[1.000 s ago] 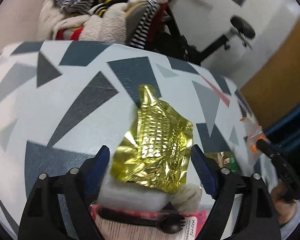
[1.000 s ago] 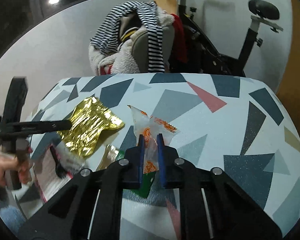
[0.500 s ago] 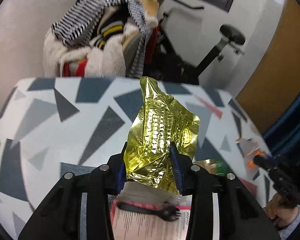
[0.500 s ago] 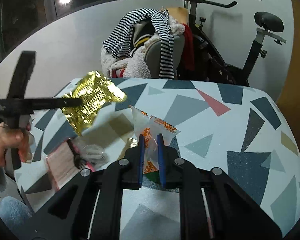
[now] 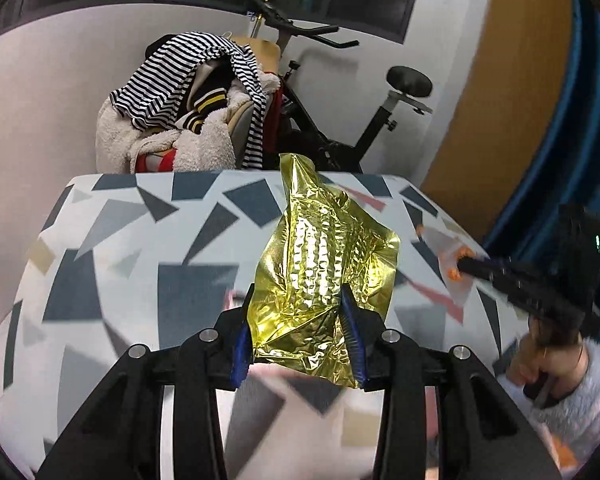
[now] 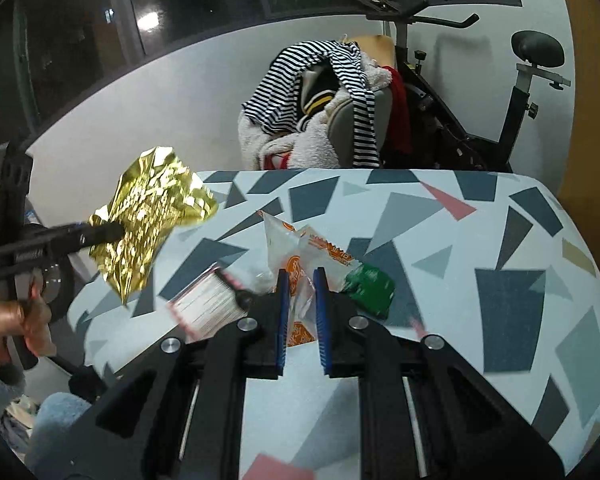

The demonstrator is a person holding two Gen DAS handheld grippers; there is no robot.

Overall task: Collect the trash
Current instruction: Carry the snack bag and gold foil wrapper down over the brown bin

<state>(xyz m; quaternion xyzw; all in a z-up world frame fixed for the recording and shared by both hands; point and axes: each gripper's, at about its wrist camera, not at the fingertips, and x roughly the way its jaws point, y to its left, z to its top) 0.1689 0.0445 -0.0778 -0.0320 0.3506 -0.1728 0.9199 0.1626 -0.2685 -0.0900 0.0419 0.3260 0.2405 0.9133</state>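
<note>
My left gripper (image 5: 296, 300) is shut on a crumpled gold foil wrapper (image 5: 324, 264), which stands up between the blue pads, lifted off the table. From the right wrist view the same gold foil wrapper (image 6: 152, 220) hangs in the air at the left, beyond the table edge, on the left gripper (image 6: 108, 232). My right gripper (image 6: 300, 280) is shut on a clear wrapper with orange print (image 6: 292, 240), held above the table. The left wrist view shows the right gripper (image 5: 464, 264) at the right with that clear wrapper (image 5: 444, 248).
A green wrapper (image 6: 368, 284) and a white packet with a black plastic utensil (image 6: 208, 308) lie on the triangle-patterned table (image 6: 500, 280). Behind it stand a chair piled with clothes (image 6: 320, 120) and an exercise bike (image 6: 520, 100). A person's hand (image 6: 4, 320) holds the left gripper.
The left gripper's jaws closed on the gold wrapper and lifted it off the table, up and to the left. The right gripper rose with its clear wrapper still held.
</note>
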